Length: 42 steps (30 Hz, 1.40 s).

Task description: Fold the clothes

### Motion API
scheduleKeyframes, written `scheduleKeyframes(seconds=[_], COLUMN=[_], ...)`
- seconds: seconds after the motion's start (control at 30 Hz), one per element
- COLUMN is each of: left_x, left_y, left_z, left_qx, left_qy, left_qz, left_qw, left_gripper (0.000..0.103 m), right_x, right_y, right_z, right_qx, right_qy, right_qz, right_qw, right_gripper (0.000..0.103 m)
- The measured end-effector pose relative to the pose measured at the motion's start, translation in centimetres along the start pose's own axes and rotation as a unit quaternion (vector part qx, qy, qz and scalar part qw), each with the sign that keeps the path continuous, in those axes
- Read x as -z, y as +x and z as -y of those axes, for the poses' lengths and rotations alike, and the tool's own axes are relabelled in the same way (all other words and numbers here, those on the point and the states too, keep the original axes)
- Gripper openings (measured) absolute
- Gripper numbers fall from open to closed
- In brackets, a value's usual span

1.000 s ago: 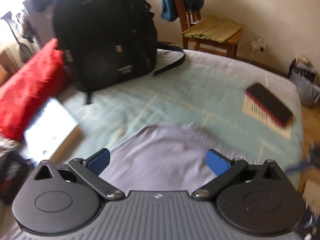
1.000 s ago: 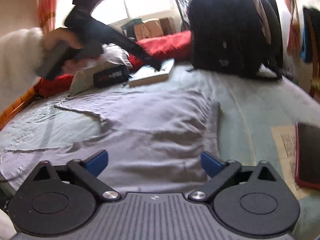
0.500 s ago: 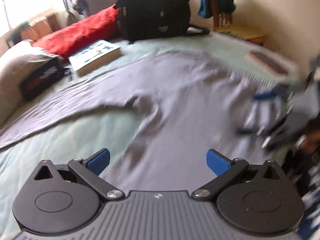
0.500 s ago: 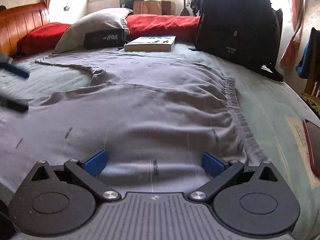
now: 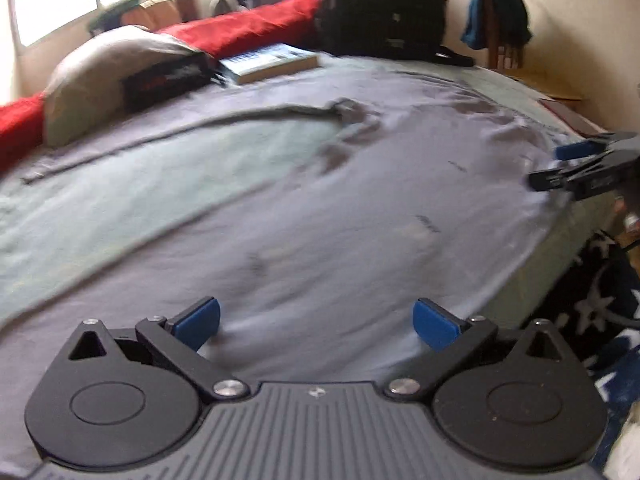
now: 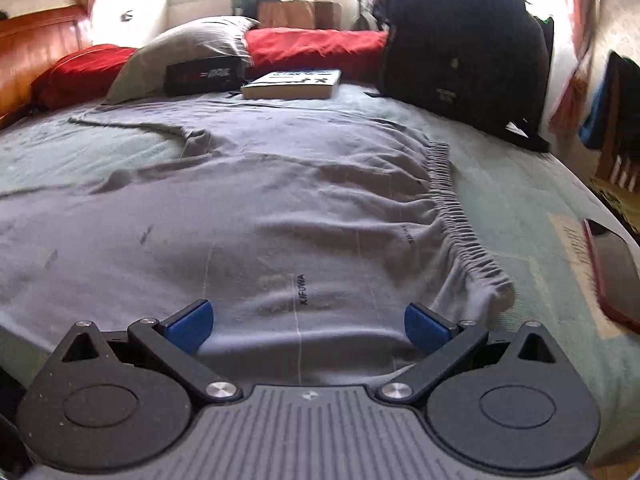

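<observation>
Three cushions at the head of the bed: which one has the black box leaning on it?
The grey pillow, between the two red cushions. The black box sits against its front; neither red one has anything resting on it.

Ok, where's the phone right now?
In the right wrist view the red-cased phone lies at the far right edge, on a paper sheet on the bed, just right of the grey garment's ribbed hem.
</observation>
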<state>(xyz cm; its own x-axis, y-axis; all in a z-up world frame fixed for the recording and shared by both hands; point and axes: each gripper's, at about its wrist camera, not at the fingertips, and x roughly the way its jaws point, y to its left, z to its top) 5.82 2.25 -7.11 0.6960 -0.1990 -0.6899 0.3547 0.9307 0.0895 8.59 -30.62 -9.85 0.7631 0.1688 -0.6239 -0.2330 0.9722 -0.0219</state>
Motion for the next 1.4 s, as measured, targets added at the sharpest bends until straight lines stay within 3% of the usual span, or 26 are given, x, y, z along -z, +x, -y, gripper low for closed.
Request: scheduleKeyframes(seconds=[0.1,0.27,0.47,0.6,0.83,0.9,1.0,1.07,1.27,1.4], left_x=[-0.6,0.8,4.1,3.6,6.5,8.3,10.3,11.0,9.7,9.6], left_y=[0.0,1.1,-2.2,-3.4,-3.3,-3.6,-5.3,-6.1,-7.0,-5.6], left_z=[-2.3,-5.0,-7.2,-10.9,-20.4,-21.7,-21.7,-21.5,-23.4,-26.4], left_qx=[-0.022,-0.041,-0.015,-0.086,-0.154,-0.151,-0.138,-0.145,-0.158,-0.128], left_qy=[-0.022,-0.076,-0.101,-0.096,-0.199,-0.233,-0.245,-0.237,-0.233,-0.265], left_qz=[0.013,-0.019,-0.004,0.01,-0.01,-0.017,0.005,-0.001,0.014,0.03], left_qw=[0.9994,0.9961,0.9947,0.9916,0.9677,0.9604,0.9596,0.9605,0.9596,0.9551], left_gripper=[0.102,0.102,0.102,0.102,0.102,0.102,0.102,0.102,0.102,0.102], right_x=[0.0,-0.1,-0.2,-0.4,-0.5,-0.6,-0.6,-0.6,-0.7,-0.7], right_y=[0.2,0.6,1.0,1.3,1.1,1.2,1.2,1.2,1.3,1.2], right_z=[-0.6,-1.7,-3.0,-3.7,-4.0,-4.1,-4.2,-4.2,-4.4,-4.5], right_qx=[-0.005,-0.013,-0.022,-0.009,0.003,0.005,0.008,0.01,0.015,0.019], right_qy=[0.0,0.0,0.0,0.0,0.004,0.005,0.007,0.007,0.008,0.009], right_qz=[-0.001,-0.002,-0.004,-0.007,-0.012,-0.015,-0.015,-0.015,-0.018,-0.018], right_qw=[1.0,1.0,1.0,1.0,1.0,1.0,1.0,1.0,1.0,1.0], right_gripper=[0.103,0.103,0.103,0.103,0.103,0.103,0.103,0.103,0.103,0.103])
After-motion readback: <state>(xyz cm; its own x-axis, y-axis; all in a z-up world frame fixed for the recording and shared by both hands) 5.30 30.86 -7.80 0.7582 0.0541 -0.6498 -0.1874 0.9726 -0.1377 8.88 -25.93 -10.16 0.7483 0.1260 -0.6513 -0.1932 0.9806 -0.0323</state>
